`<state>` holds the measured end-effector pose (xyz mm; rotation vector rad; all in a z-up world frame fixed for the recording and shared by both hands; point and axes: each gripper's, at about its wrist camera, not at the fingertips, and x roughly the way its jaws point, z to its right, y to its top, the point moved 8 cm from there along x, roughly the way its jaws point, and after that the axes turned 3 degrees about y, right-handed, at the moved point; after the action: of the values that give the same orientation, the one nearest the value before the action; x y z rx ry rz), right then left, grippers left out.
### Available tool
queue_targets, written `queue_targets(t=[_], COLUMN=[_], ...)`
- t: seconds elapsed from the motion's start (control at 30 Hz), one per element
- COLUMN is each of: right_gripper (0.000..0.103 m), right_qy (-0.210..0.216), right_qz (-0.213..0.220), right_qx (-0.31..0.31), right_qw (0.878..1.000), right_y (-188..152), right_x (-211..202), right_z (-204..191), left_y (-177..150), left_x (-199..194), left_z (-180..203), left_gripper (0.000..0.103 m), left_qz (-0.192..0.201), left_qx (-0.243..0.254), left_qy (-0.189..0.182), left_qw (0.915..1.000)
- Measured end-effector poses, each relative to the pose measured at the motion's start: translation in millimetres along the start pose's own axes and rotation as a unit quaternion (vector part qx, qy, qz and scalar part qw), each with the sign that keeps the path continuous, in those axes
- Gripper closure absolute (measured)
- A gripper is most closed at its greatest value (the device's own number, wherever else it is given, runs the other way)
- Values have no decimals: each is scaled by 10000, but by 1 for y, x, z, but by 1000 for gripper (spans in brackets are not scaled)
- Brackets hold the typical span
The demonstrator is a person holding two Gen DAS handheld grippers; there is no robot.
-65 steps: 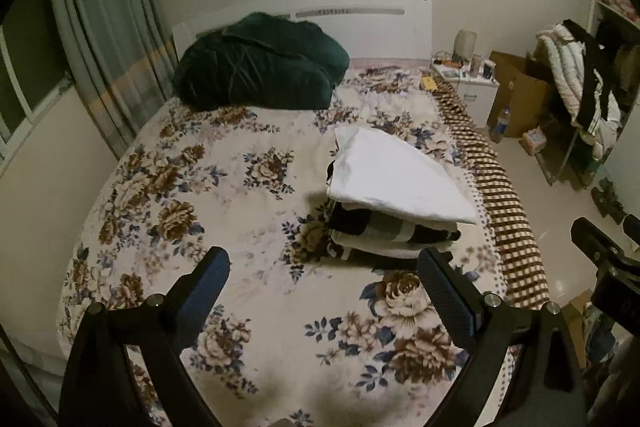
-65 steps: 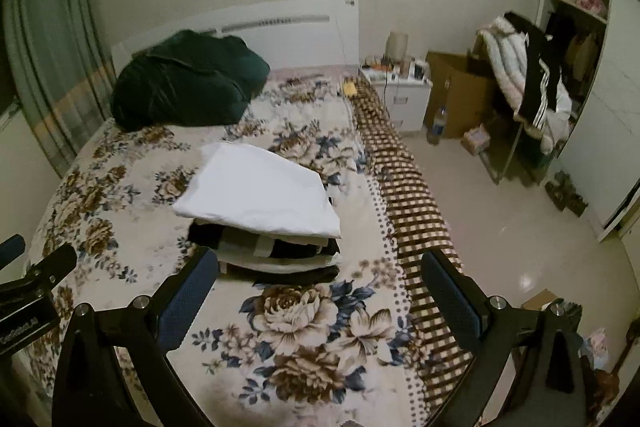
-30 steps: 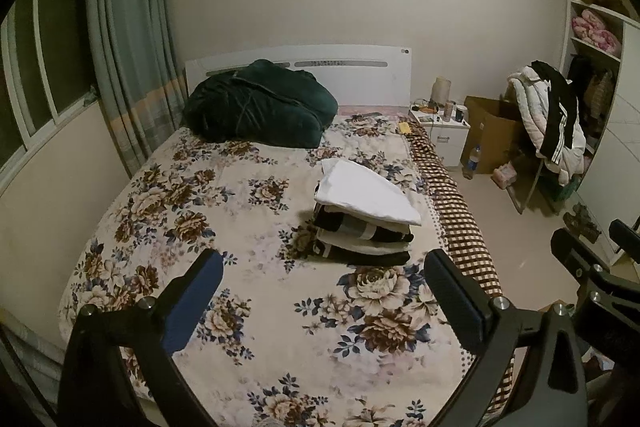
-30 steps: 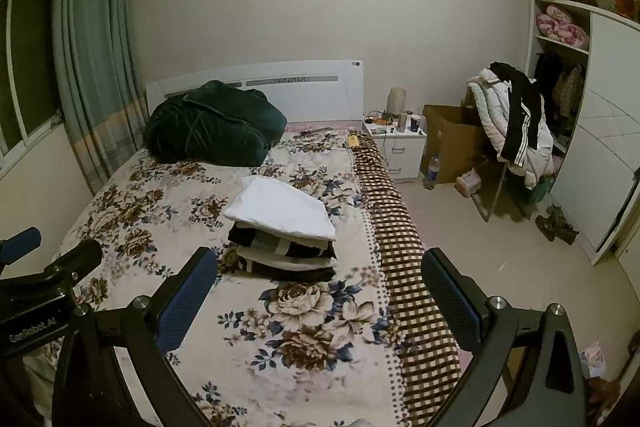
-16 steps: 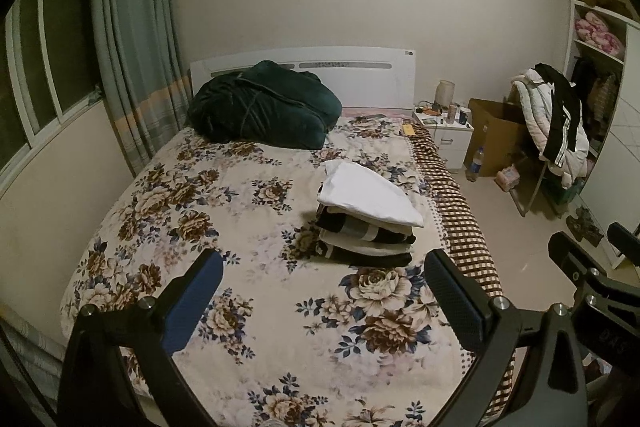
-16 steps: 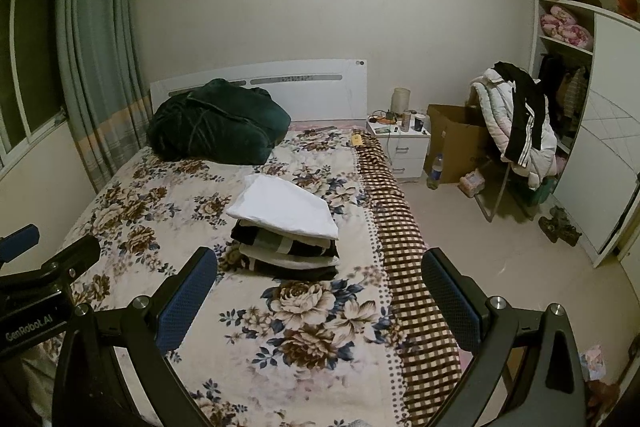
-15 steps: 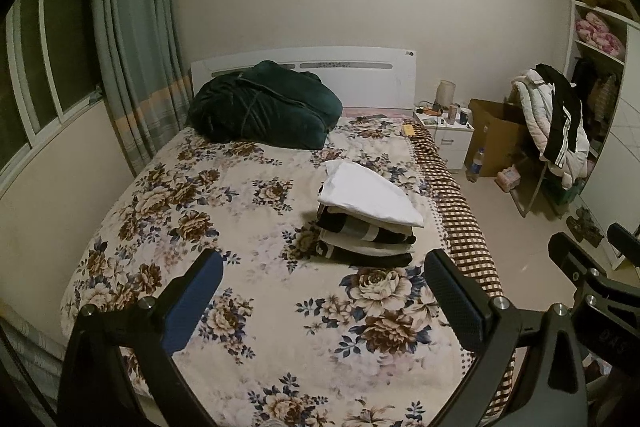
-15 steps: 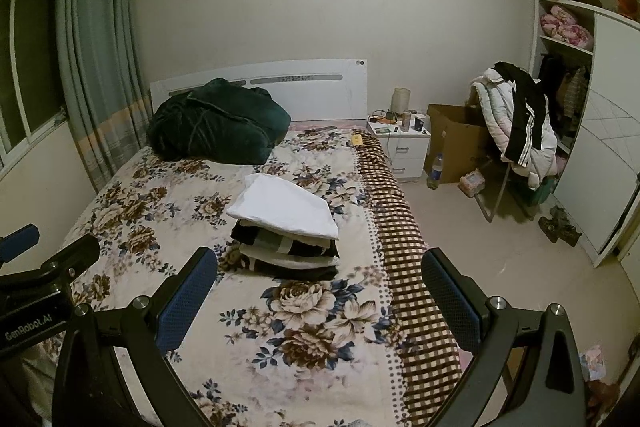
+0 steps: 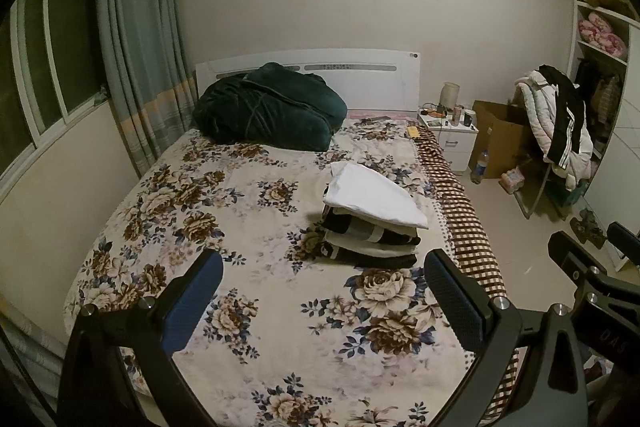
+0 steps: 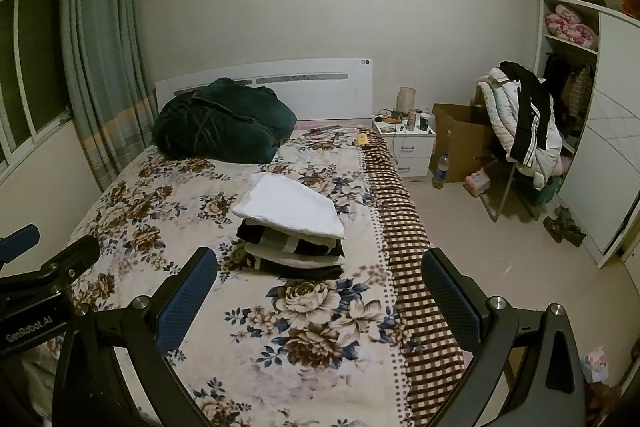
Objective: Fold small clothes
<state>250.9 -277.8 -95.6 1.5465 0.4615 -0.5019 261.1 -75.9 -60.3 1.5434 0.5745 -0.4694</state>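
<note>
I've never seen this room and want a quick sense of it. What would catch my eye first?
Probably the neat stack of folded clothes, white piece on top, sitting on the flowered bed cover toward its right side. Behind it, a dark green blanket is heaped against the white headboard. Both grippers, left and right, hang open and empty near the foot of the bed.

This was a lived-in home bedroom. A bed [image 9: 168, 227] with a floral cover and a white headboard [image 9: 360, 83] stood against the wall, a dark green blanket [image 9: 268, 107] heaped at its head. A white nightstand [image 10: 404, 143] stood beside it, curtains [image 9: 136, 27] hung by the window, and jackets [image 10: 520, 115] hung near an open wardrobe [image 10: 600, 131].
</note>
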Motion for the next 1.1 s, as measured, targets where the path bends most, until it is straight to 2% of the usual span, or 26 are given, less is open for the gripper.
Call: queue_targets(t=[1.1], right_gripper=[0], right_qy=[84], right_qz=[-18], right_qx=[17], right_qw=[10000], right_y=[-5], right_x=[7], right_z=[-12], left_y=[0], left_x=[-3], left_z=[-2], left_gripper=[0], left_qz=[-4], left_qx=[-4], left_qy=[51], left_qw=[10000])
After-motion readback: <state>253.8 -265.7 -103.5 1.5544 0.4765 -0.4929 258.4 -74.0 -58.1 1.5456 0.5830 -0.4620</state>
